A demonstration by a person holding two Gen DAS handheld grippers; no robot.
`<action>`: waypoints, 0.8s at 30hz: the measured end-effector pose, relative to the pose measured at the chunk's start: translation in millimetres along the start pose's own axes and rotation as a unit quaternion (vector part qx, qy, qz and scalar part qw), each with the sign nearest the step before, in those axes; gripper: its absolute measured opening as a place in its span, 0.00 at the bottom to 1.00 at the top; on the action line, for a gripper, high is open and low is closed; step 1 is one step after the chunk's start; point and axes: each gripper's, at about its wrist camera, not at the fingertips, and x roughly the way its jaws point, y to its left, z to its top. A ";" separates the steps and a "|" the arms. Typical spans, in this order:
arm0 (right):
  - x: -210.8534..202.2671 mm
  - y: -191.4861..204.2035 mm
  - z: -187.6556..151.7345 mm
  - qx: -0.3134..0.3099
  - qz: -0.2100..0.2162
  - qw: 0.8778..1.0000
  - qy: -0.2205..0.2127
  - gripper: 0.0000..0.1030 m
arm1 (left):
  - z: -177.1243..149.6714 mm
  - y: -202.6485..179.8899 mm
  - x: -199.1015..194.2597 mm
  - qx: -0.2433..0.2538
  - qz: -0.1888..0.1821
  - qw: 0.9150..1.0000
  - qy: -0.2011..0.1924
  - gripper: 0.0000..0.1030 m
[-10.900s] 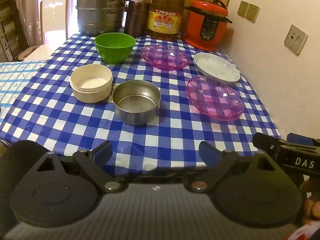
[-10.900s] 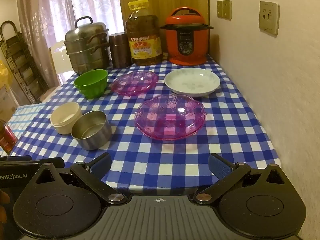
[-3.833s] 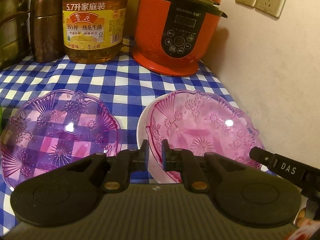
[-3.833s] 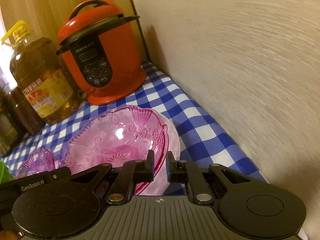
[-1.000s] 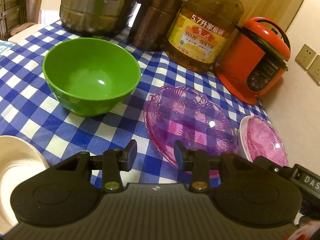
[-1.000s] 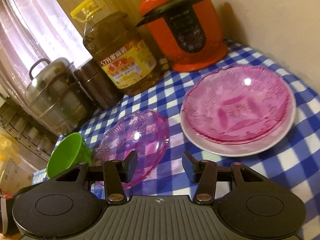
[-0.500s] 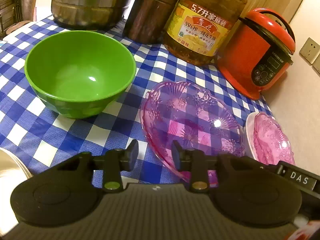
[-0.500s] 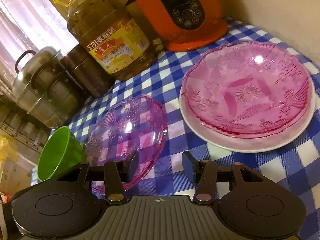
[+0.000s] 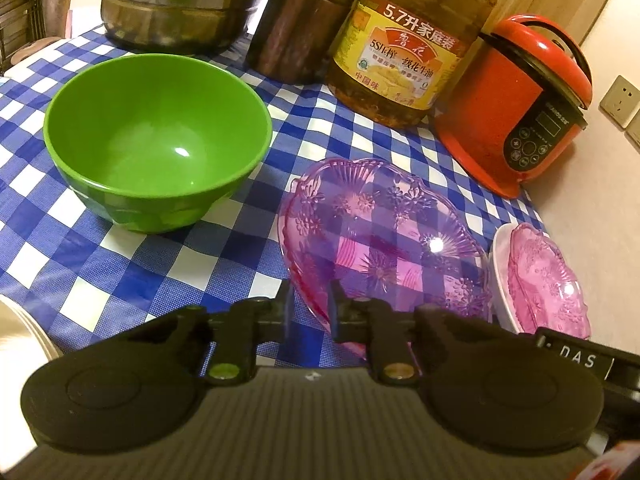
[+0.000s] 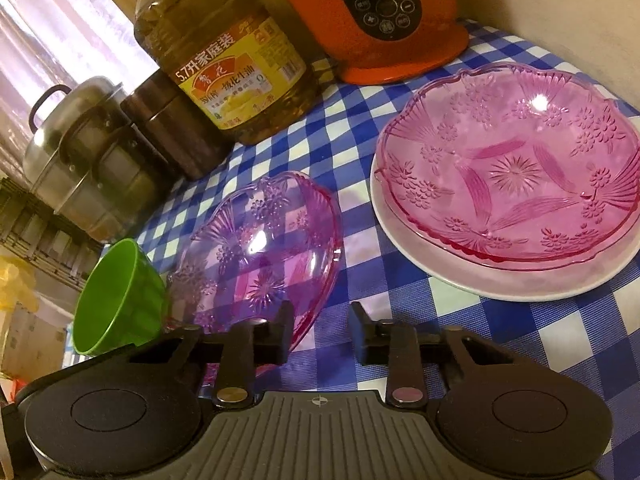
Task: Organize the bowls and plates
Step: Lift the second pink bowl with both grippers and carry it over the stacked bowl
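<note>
Beside the green bowl (image 9: 156,140): pink dish (image 9: 380,236).
Left hand-held gripper (image 9: 309,304): just closed, clamped on dish rim.
Right hand-held gripper (image 10: 322,328): closing, still apart, beside dish.

The oil jug (image 9: 404,40) has a yellow label reading "5.7升家庭装" and "中国味". Right of it, white letters "DAS" stand on the other tool (image 9: 580,360).

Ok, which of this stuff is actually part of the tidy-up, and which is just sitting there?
Job items: loose pink plate; pink plate stacked on white plate; green bowl; left hand-held gripper, its jaws just closing on the loose plate's rim.

Bystanders: oil jug; red cooker; steel steamer pot; brown canister.
</note>
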 end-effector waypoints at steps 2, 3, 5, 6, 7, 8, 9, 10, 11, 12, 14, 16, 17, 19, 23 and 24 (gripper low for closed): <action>0.7 1.0 0.1 -0.002 0.004 1.000 0.001 0.21 | 0.1 -0.5 -0.6 0.002 0.000 1.000 -0.001 0.15; 0.6 1.7 -0.1 -0.004 0.005 1.000 0.001 0.19 | 0.1 -0.4 -0.8 0.002 0.000 1.000 -0.001 0.14; 0.5 3.7 -0.3 -0.011 0.004 1.000 0.000 0.14 | 0.0 -0.7 -1.4 0.004 0.000 1.000 0.000 0.14; -0.1 4.7 -0.5 -0.015 0.002 1.000 -0.001 0.14 | 0.3 -0.8 -1.6 0.004 0.000 1.000 0.000 0.14; -0.9 5.0 -0.6 -0.016 0.002 1.000 -0.002 0.14 | 0.4 -1.0 -2.5 0.004 -0.001 1.000 -0.001 0.15; -1.6 5.3 -0.5 -0.016 0.003 1.000 -0.002 0.14 | 0.6 -1.4 -3.6 0.004 -0.001 1.000 -0.002 0.14; -2.4 5.2 -0.6 -0.015 0.005 1.000 -0.003 0.14 | 1.3 -2.1 -5.1 0.005 -0.001 1.000 -0.003 0.15; -3.4 5.1 -0.7 -0.015 0.006 1.000 -0.004 0.14 | 1.7 -2.7 -6.6 0.006 -0.002 1.000 -0.005 0.15; -4.6 5.3 -0.9 -0.014 0.007 1.000 -0.005 0.14 | 2.1 -3.1 -7.8 0.006 -0.003 1.000 -0.006 0.15; -6.1 5.4 -0.9 -0.013 0.008 1.000 -0.007 0.14 | 2.3 -3.7 -9.6 0.007 -0.004 1.000 -0.007 0.15; -10.4 5.4 -0.9 -0.010 0.011 1.000 -0.010 0.14 | 2.6 -5.6 -12.6 0.009 -0.005 1.000 -0.011 0.15; -15.4 5.3 -1.5 -0.011 0.013 1.000 -0.015 0.14 | 2.6 -7.6 -17.0 0.013 -0.008 1.000 -0.015 0.15; -18.7 5.4 -1.7 -0.012 0.015 1.000 -0.019 0.14 | 2.6 -9.0 -19.2 0.015 -0.009 1.000 -0.017 0.15; -24.0 6.0 -1.3 -0.014 0.016 0.999 -0.025 0.14 | 2.8 -12.1 -24.1 0.019 -0.011 0.999 -0.023 0.15; -34.9 7.4 -0.6 -0.020 0.021 0.999 -0.041 0.14 | 3.3 -18.0 -33.8 0.022 -0.015 0.999 -0.033 0.15; -37.5 7.8 -0.4 -0.022 0.021 0.999 -0.044 0.14 | 3.4 -20.1 -36.9 0.024 -0.017 0.999 -0.037 0.15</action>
